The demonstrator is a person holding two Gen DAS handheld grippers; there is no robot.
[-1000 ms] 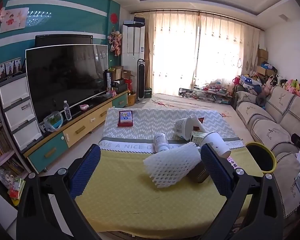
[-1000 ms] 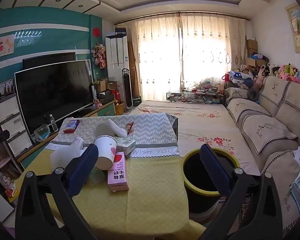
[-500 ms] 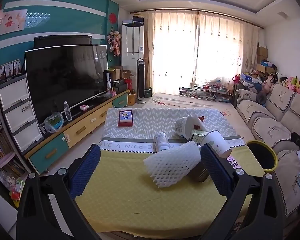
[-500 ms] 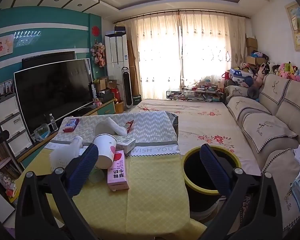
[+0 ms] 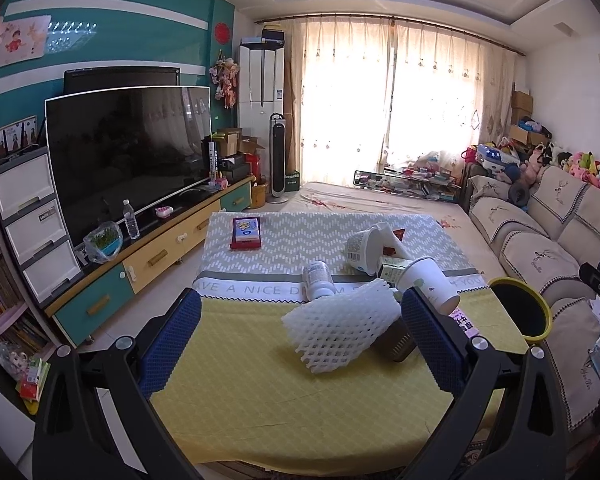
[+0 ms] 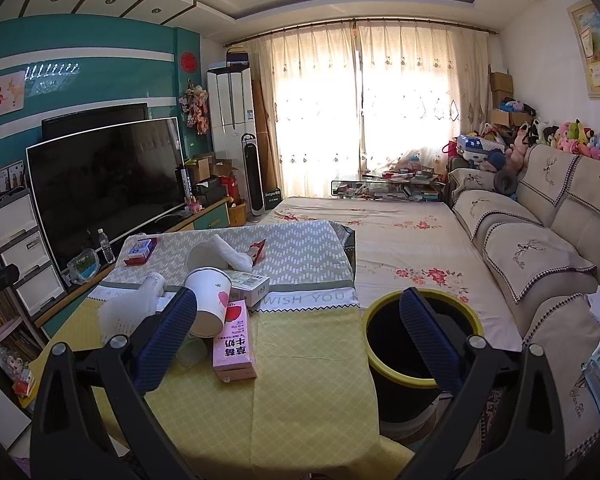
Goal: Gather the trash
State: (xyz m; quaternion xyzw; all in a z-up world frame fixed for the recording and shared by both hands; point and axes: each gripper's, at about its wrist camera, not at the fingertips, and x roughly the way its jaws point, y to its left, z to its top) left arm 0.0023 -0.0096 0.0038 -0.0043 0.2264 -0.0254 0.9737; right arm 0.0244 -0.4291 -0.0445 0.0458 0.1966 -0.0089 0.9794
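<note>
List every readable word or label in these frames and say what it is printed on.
"AVE A NICE D": grey band of the tablecloth, left wrist view.
"WISH YOU": same band, right wrist view.
"草莓牛奶": pink milk carton.
White bottle, barcoded tub, red box, small carton: print too small to read.

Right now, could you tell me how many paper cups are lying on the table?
2. A white paper cup with a pink heart lies tipped beside the pink milk carton; a second white paper cup lies on its side farther back on the grey patterned cloth. Others may be hidden.
</note>
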